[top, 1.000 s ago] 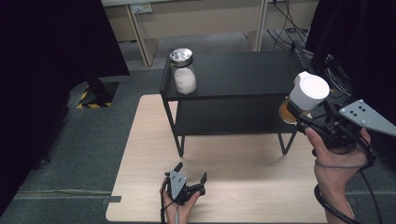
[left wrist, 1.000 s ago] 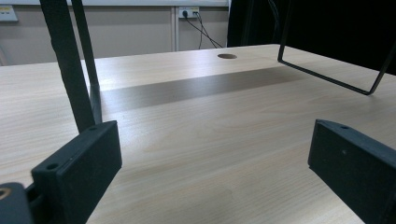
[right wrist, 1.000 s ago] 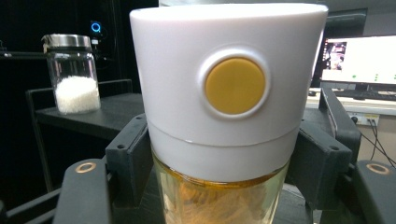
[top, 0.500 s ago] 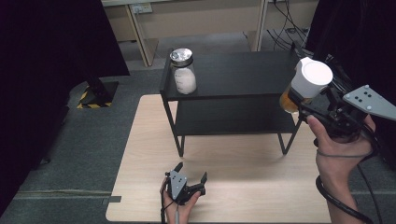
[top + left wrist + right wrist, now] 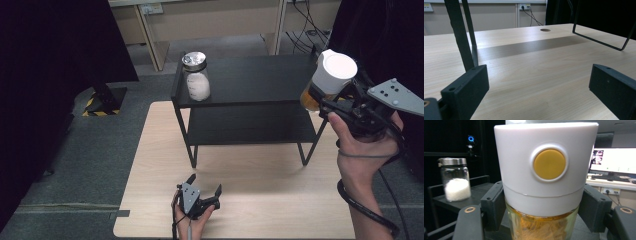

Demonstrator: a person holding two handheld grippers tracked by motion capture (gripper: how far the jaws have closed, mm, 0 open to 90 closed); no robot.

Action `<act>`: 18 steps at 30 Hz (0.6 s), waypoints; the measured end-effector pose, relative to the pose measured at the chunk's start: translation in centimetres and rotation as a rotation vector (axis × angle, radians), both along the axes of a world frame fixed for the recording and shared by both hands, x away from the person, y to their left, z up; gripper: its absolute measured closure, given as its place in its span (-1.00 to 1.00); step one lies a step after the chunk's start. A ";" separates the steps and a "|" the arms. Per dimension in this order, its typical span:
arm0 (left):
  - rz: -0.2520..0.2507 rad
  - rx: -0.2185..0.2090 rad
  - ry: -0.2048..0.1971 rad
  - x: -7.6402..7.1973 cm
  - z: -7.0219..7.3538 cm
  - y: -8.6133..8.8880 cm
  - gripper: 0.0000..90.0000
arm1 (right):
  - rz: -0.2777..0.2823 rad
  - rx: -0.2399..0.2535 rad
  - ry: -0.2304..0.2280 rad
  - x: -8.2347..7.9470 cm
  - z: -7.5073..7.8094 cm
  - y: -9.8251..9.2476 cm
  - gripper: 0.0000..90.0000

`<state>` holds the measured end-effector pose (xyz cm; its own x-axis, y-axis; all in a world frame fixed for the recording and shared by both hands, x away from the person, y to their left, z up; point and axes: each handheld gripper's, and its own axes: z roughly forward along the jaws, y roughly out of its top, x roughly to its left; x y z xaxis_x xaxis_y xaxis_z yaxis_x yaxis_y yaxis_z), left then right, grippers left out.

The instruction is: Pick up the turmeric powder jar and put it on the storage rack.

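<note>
Inspector: High view: right gripper point(image 5: 327, 97) clamps the upright spice jar point(image 5: 330, 80) just off the black shelf's point(image 5: 260, 80) right end.

Clerk: Left gripper point(image 5: 204, 189)?

Inspector: Spread, empty, well apart from the shelf.

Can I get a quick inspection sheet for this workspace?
Surface: light wood table, black two-tier shelf on it.
Job's things: white-capped jar with orange contents, held above the shelf's right end.
Clutter: metal-lidded glass jar of white powder on the top tier.
Grippers: right gripper shut on the white-capped jar; left gripper open, low over the table.
Cables: cable trailing from the right gripper.
Surroundings: grey floor, dark curtains.
</note>
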<state>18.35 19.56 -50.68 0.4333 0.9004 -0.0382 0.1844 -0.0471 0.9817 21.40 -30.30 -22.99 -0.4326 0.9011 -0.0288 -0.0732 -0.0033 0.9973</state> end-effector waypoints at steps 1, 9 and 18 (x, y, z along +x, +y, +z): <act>0.000 0.000 0.000 0.0 0.0 0.0 -0.95 | -0.010 -0.009 -0.003 0.1 0.1 0.2 -0.31; -0.001 0.001 0.000 0.0 0.0 0.0 -0.95 | -0.067 -0.051 -0.001 0.9 1.0 1.4 -0.31; -0.001 0.000 0.000 0.0 0.0 0.0 -0.95 | -0.111 -0.085 0.012 2.2 1.7 2.8 -0.31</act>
